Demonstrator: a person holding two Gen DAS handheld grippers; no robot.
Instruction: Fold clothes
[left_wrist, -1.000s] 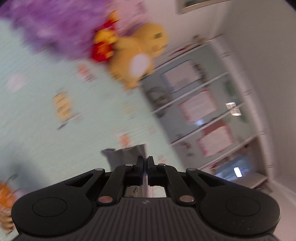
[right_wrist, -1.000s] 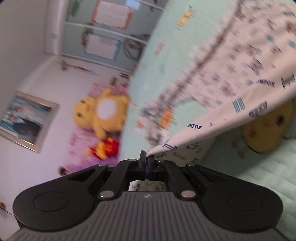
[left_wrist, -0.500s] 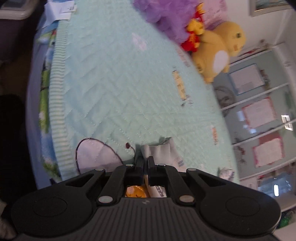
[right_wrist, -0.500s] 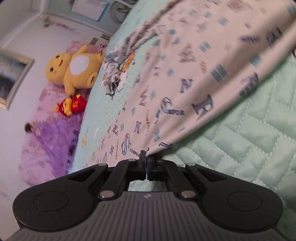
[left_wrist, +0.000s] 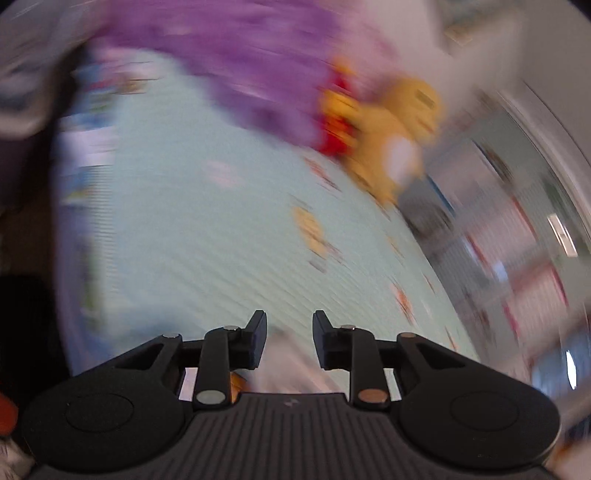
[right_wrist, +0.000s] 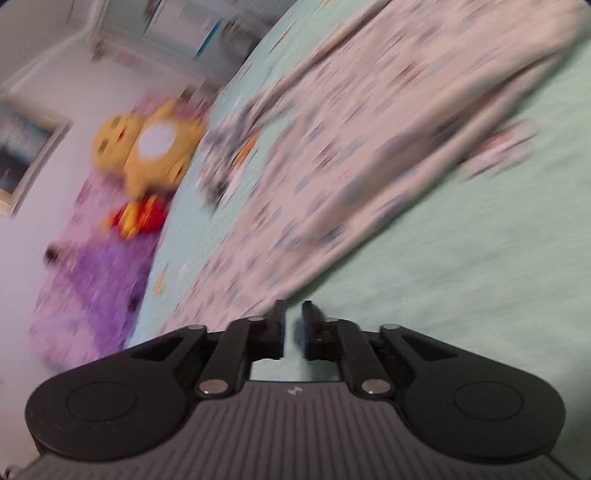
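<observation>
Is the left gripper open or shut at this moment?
Open, and opening further. In the left wrist view, the left gripper shows a clear gap between its fingers; pale blurred cloth lies below, not pinched.

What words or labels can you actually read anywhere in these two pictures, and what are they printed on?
None can be read.
Patterned garment: dark printed marks, too blurred to read.
Papers on the shelves: smeared by motion, unreadable.
Framed picture on the wall: no legible writing.
Claw body: a small logo mark only, no letters.
Pale green bedspread: small coloured motifs, too blurred to read.
</observation>
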